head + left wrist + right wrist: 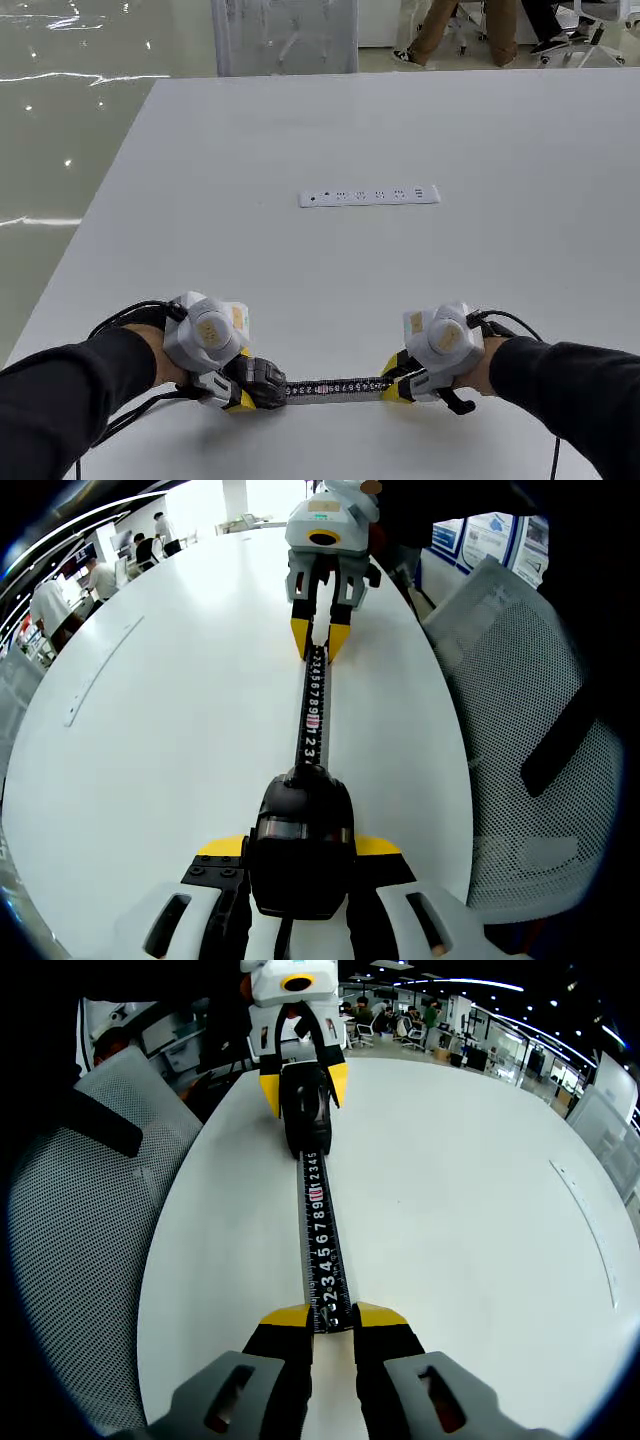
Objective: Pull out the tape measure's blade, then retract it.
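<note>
Where the white table comes nearest to us, our left gripper is clamped on the black tape measure case, its yellow-tipped jaws pressing the case from both sides on the tabletop. From the case the blade runs flat along the table, numbers up, to our right gripper, whose jaws are pinched narrowly on the blade's end. The two grippers face each other, well apart. Farther out, near the table's middle, we see a white power strip, and past the far edge a glossy floor.
</note>
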